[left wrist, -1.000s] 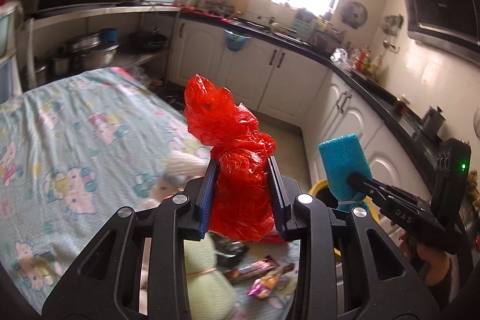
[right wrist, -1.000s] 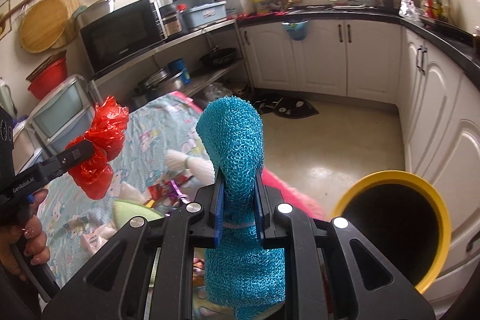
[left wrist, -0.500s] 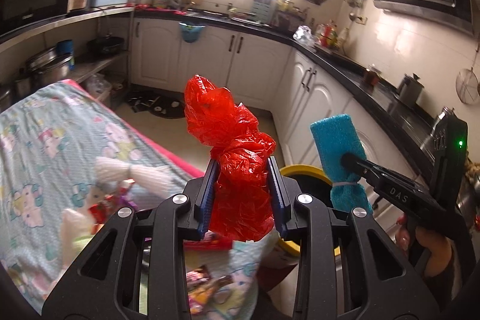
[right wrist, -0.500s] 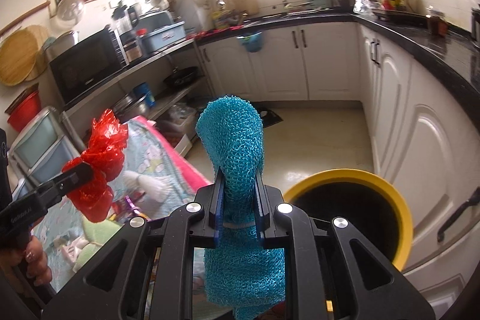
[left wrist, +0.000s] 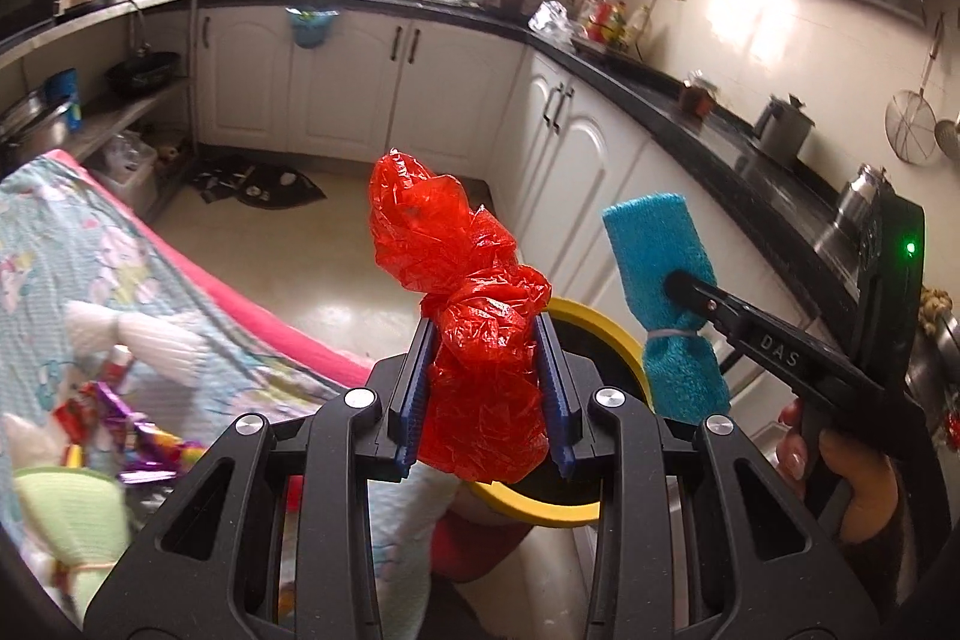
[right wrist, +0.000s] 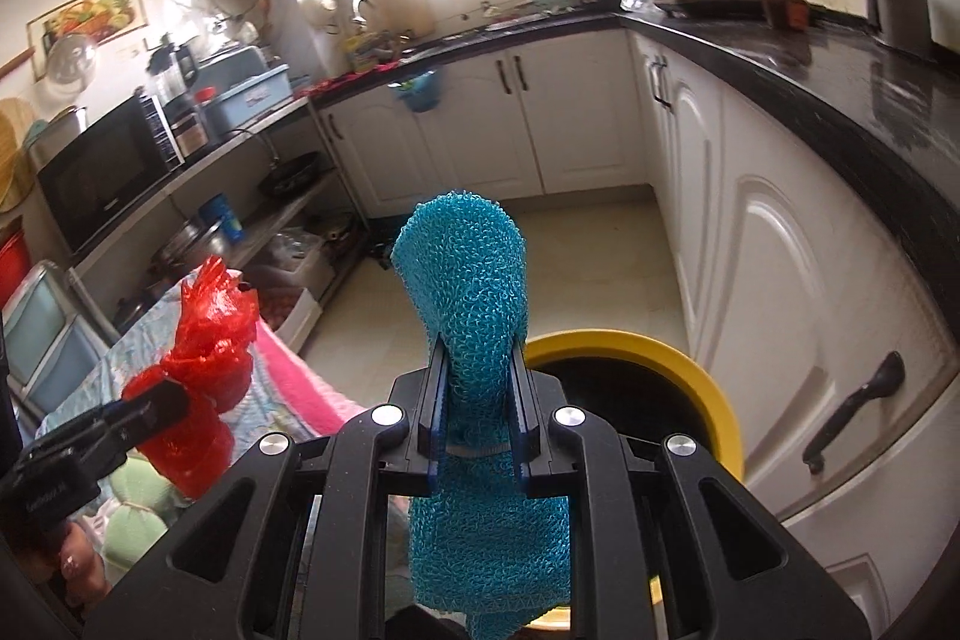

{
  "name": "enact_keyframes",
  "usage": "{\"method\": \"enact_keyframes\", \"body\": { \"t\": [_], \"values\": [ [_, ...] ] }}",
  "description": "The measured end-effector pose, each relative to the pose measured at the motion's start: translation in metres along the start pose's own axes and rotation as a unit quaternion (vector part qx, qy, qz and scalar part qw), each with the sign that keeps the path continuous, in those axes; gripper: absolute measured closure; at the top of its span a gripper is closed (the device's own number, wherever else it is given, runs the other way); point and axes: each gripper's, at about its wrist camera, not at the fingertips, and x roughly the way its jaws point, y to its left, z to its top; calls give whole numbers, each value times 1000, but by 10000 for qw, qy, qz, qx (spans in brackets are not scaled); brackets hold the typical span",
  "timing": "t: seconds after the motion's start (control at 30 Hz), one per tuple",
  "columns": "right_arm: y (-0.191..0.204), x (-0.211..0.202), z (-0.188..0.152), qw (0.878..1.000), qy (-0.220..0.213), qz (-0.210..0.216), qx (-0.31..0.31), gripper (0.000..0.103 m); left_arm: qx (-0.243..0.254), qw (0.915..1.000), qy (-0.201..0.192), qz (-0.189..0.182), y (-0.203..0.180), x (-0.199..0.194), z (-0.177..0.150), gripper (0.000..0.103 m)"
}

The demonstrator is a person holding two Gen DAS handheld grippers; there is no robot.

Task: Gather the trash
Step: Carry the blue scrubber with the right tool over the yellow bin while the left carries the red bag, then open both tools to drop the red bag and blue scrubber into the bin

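Trash fills both grippers. Between the left gripper's point(left wrist: 487, 370) 2 blue pads sits a crumpled red plastic bag point(left wrist: 468, 316), pinched tight and bulging above the fingertips. The right gripper point(right wrist: 478, 388) is clamped narrowly on a rolled blue mesh cloth point(right wrist: 465, 292). Just beyond and below both sets of fingers stands the yellow-rimmed bin point(right wrist: 708, 388), beside white cabinets point(right wrist: 774, 280).

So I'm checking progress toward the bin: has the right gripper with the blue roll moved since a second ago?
Yes. In the right wrist view the right gripper, shut on the blue roll, has swung toward the yellow bin, which sat off to the right earlier.
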Motion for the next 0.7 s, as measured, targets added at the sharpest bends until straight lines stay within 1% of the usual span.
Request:
{"method": "enact_keyframes", "body": {
  "t": [0.3,0.47,0.7],
  "values": [
    [-28,13,-6,9997,76,-104,210,86,94,9987,416,-290,-27,53,-10,77],
    [-39,20,-9,9993,147,-175,285,84,85,9970,668,-384,-36,78,-16,77],
    [-49,26,-10,9987,205,-159,429,84,87,9950,862,-488,-41,98,-23,75]
  ]
}}
